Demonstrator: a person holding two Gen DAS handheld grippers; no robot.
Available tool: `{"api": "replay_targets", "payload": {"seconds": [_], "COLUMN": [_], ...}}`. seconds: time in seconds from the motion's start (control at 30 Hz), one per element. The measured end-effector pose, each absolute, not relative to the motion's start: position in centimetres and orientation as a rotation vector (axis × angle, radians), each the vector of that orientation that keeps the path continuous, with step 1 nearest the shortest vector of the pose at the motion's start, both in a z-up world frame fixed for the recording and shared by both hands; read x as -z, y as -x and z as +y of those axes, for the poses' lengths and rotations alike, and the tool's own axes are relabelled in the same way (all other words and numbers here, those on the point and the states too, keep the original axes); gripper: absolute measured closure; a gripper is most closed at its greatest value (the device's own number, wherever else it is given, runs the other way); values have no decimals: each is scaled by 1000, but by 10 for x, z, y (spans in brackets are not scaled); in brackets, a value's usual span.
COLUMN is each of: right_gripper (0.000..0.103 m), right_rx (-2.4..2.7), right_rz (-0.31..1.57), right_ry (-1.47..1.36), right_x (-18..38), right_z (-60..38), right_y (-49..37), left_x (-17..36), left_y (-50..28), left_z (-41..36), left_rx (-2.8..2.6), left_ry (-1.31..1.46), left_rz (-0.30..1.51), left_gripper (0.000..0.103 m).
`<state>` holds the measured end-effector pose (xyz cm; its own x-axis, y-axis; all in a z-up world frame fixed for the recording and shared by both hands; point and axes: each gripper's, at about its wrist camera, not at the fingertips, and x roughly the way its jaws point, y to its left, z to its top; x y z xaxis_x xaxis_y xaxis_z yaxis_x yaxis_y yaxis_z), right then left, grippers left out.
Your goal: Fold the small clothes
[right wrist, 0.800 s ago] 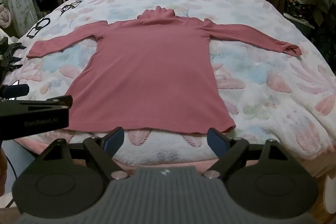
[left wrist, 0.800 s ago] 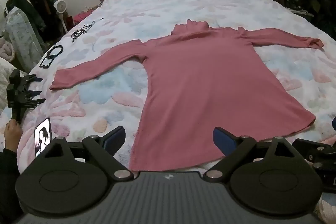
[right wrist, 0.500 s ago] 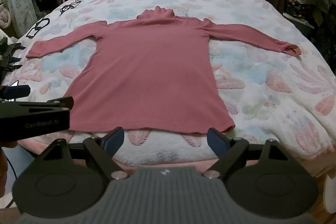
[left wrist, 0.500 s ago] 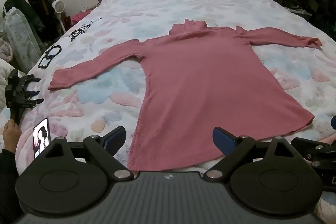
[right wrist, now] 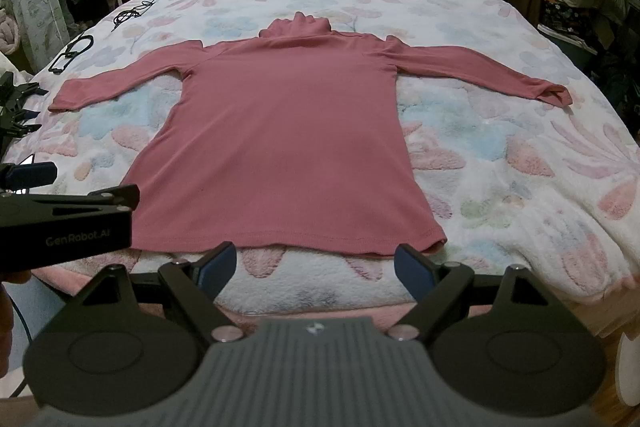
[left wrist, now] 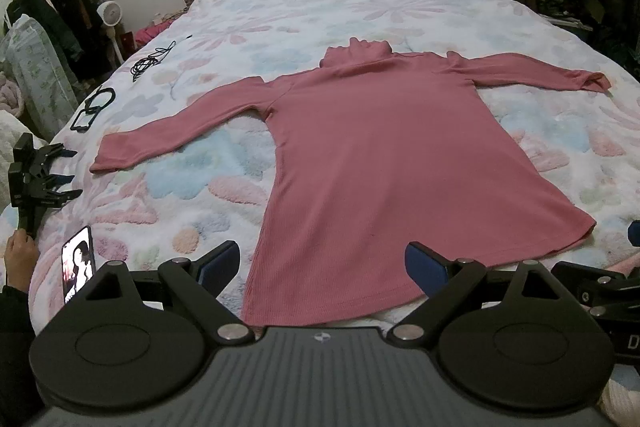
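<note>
A pink top (right wrist: 288, 143) lies spread flat on the flowered bed (right wrist: 500, 155), unmoved; clothes crowd the room's edges. Both grippers, left (left wrist: 322, 263) and right (right wrist: 316, 263), stay released.

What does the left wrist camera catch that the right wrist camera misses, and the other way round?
Only the left wrist view shows a lit phone lying on the bed's near left edge, and a hand gripping a black clamp stand beside it. Only the right wrist view shows the left gripper's side with its printed label. Both show the pink turtleneck spread flat on the floral blanket, sleeves out, black cables near the far left, and each camera's own gripper open: left gripper, right gripper.
</note>
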<state>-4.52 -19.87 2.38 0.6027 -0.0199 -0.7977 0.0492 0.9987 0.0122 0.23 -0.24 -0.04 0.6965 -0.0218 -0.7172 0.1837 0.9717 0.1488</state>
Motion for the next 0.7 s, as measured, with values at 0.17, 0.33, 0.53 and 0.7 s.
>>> {"api": "replay_targets", "payload": {"seconds": [0.17, 0.33, 0.53, 0.7], "right_gripper": [21, 21, 21, 21], "right_rx": [40, 40, 41, 40], "right_rz": [923, 923, 923, 924], "right_ry": [-34, -33, -34, -34], "right_x": [-24, -24, -24, -24], "right_z": [-199, -199, -199, -198], "right_y": [45, 45, 45, 45], "left_x": [0, 0, 0, 0], "left_y": [-2, -2, -2, -2], "left_z": [-3, -5, -5, -5], "left_rx": [116, 120, 119, 119], "left_ry": [-215, -219, -218, -216], "left_rz": [793, 793, 793, 792], "left_gripper": [0, 0, 0, 0]}}
